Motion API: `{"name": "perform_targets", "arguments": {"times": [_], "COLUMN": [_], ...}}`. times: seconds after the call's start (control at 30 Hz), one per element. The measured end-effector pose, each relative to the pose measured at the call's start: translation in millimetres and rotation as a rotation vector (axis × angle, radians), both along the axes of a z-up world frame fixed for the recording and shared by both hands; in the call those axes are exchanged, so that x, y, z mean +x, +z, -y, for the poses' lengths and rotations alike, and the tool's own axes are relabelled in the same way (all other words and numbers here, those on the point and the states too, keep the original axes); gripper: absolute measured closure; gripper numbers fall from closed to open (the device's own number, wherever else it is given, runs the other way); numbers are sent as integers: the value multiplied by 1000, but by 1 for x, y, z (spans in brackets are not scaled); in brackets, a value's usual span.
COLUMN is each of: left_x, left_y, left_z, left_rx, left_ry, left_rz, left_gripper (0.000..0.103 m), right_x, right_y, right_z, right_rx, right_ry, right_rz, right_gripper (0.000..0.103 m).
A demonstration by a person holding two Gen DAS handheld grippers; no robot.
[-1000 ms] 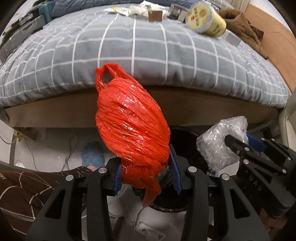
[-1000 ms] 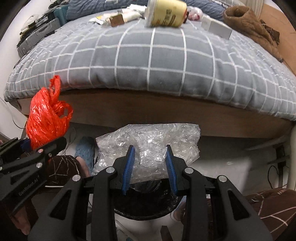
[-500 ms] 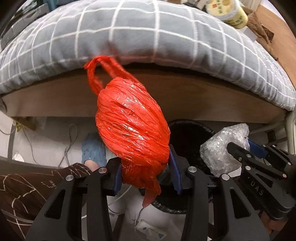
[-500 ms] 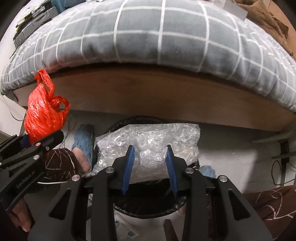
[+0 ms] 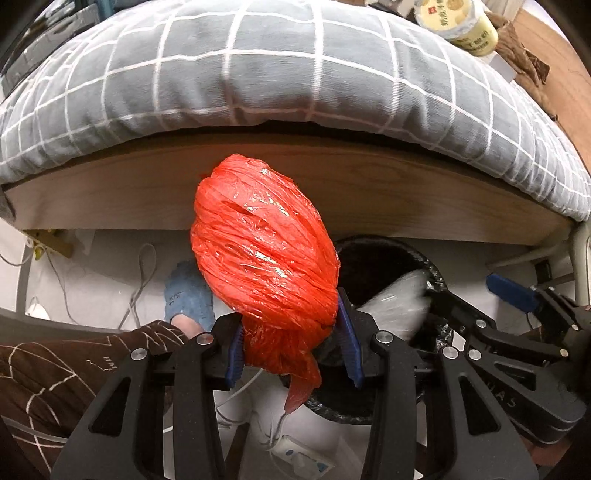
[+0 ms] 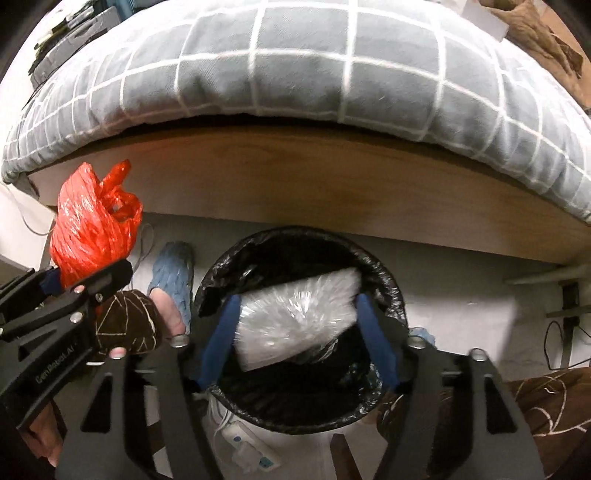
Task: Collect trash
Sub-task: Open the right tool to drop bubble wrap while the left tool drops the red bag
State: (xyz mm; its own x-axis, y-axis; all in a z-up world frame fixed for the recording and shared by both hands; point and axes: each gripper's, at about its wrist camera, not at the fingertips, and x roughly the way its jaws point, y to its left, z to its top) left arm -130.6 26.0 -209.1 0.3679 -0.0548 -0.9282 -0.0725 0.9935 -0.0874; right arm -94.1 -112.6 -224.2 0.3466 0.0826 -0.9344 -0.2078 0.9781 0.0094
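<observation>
The bed (image 6: 295,74) fills the upper part of both views, its grey quilt with white grid lines hanging over a wooden side board (image 6: 314,184). On the floor just below that board stands the round trash bin (image 6: 391,291), lined with a black bag, almost straight under my right tool (image 6: 297,339). That tool's blue-padded jaws are opening wide, and the clear bubble wrap (image 6: 295,314) sits blurred between them without either pad pressing on it, over the bin's dark mouth. My left tool (image 5: 290,350) hangs beside the bin's left edge, its jaws clamped on the knotted lower end of the red plastic bag (image 5: 264,258); the stuffed bulk of the bag stands up in front of the fingers, and in the right wrist view its loose handles point up toward the bed board. Under my left tool I see my brown patterned trouser leg (image 5: 55,369) and a foot in a blue slipper (image 6: 173,273) on the pale floor next to the bin. At the far edge of the quilt lies a yellow jar (image 5: 456,24) on its side.
</observation>
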Motion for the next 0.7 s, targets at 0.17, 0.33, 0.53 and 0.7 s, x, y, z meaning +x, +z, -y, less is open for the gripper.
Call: {"name": "perform_targets", "arguments": {"times": [0.17,0.33,0.53,0.7], "left_x": [2,5,9,11], "left_y": [2,4,4,4], "left_z": [15,34,66,82], "left_rx": [-11,-22,-31,-42], "left_ry": [-27,-60,-119,-156], "left_rz": [-9,-10,-17,-30], "left_gripper": [61,61,61,61], "right_x": [-3,-9,-14,-20], "right_y": [11,18,25,24], "right_z": [14,39,79,101], "right_rx": [-18,-32,-44,-47], "right_ry": [-42,-83,-180,-227], "right_rz": [36,63,78,88], "right_gripper": [18,11,8,8]}}
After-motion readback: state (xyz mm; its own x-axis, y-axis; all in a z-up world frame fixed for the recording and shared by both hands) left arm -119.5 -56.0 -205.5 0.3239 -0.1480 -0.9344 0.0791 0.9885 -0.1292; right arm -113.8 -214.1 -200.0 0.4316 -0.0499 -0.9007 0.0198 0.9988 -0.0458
